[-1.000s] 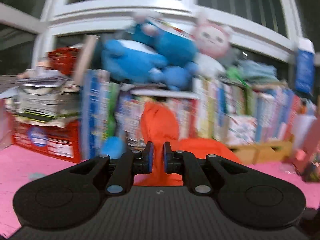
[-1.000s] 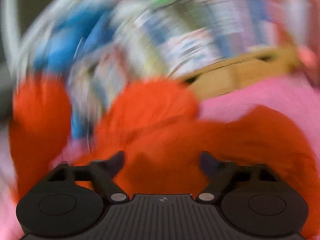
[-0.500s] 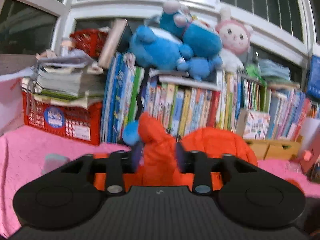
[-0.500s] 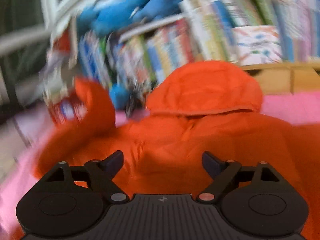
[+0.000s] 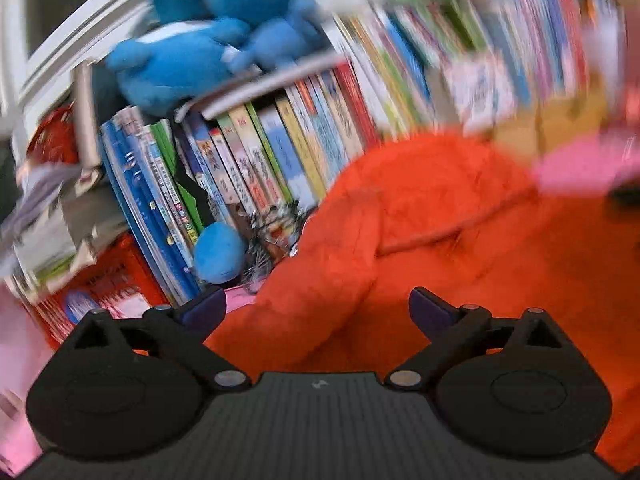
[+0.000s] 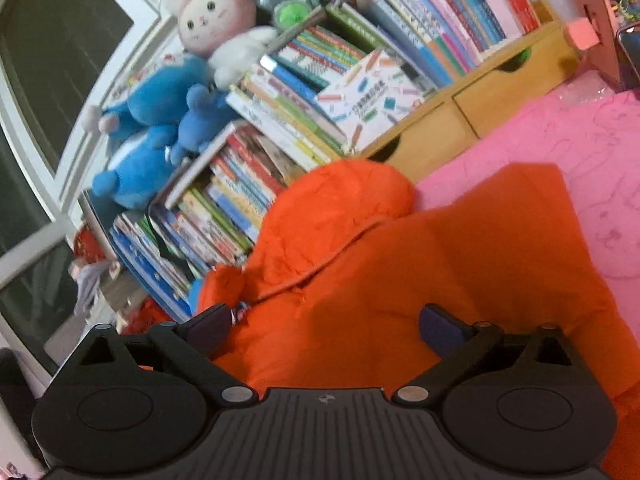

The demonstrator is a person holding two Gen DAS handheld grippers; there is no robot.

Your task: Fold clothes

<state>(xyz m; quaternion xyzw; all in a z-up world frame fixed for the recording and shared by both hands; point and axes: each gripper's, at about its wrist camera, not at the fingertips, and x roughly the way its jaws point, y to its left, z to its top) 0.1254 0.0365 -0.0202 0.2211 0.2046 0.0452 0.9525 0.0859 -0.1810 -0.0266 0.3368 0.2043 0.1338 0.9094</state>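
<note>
Right wrist view: book spines point(image 6: 280, 120) bear writing too small to read.

The left wrist view is motion-blurred toward its right: the book spines point(image 5: 500, 48) there are unreadable. The orange jacket point(image 6: 460, 264) runs past the lower right edge in both views, and its near hem lies hidden behind each hand-held gripper body.
</note>
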